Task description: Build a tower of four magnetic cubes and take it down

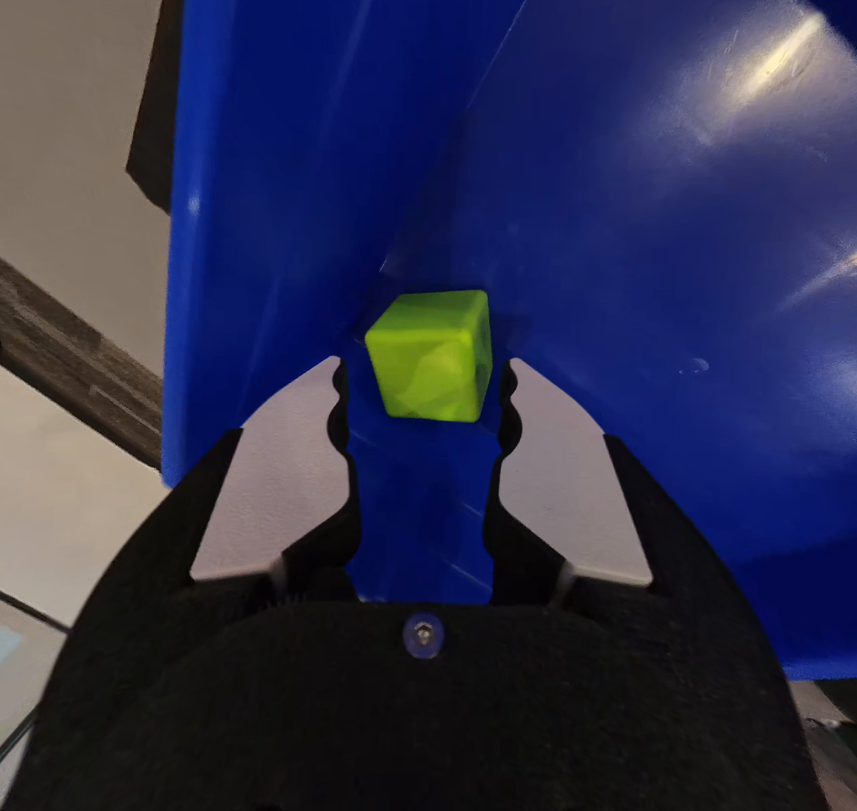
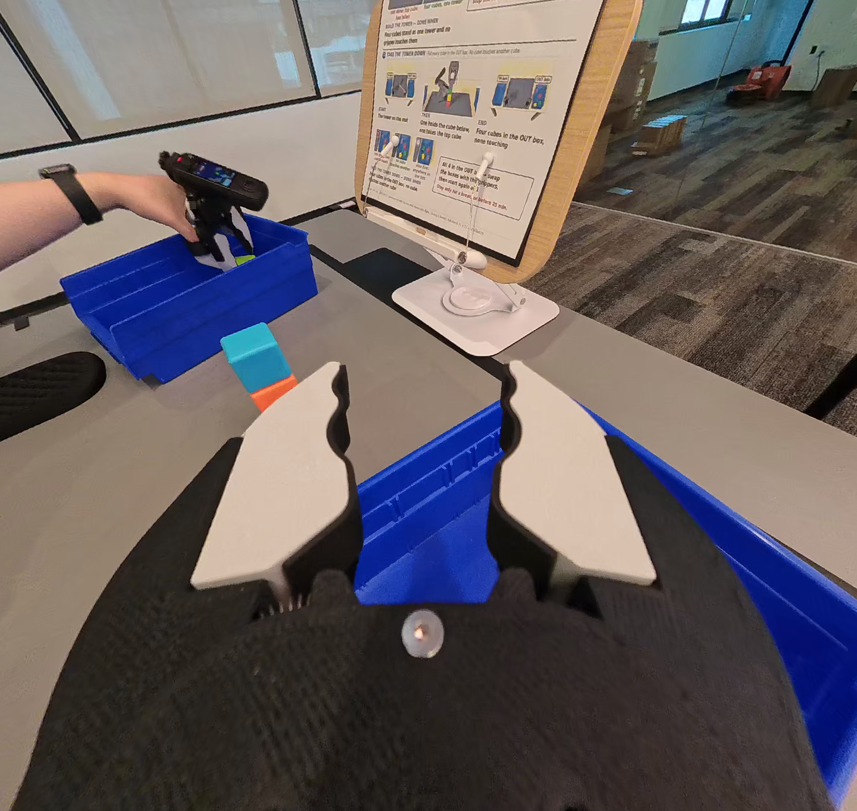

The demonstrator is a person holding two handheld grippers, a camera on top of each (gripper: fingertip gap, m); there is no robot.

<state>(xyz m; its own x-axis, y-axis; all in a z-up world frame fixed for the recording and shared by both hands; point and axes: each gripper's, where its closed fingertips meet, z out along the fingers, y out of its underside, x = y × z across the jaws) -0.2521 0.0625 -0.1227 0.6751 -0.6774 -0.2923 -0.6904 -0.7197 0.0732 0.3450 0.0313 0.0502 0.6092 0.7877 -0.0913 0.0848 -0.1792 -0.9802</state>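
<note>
Left gripper [image 1: 424,367] reaches down into a blue bin [image 1: 603,232], jaws spread and released. Lime-green cube [image 1: 431,355] lies on the bin floor in the corner where two walls meet, just ahead of the fingertips and between their lines, touching neither finger.

From the right wrist view: that same bin [image 2: 208,320] sits toward the far left of the grey counter [image 2: 394,348], a hand [image 2: 153,200] with a black wristband holding the left gripper [image 2: 227,251] inside it; a sliver of the green cube [image 2: 244,260] shows at its tips.

Right gripper [image 2: 424,367] is released, jaws wide, nothing between them. It hangs above the near rim of a second blue bin [image 2: 440,487] at the counter's near right.

A teal cube [image 2: 255,355] sits stacked directly on an orange cube [image 2: 273,392], mid-counter between the two bins; the orange one is partly hidden behind the right gripper's left finger.

A printed instruction sheet [image 2: 473,93] on a wooden-backed white stand [image 2: 477,311] occupies the far edge. A black mesh pad [image 2: 46,385] lies at the left edge.
</note>
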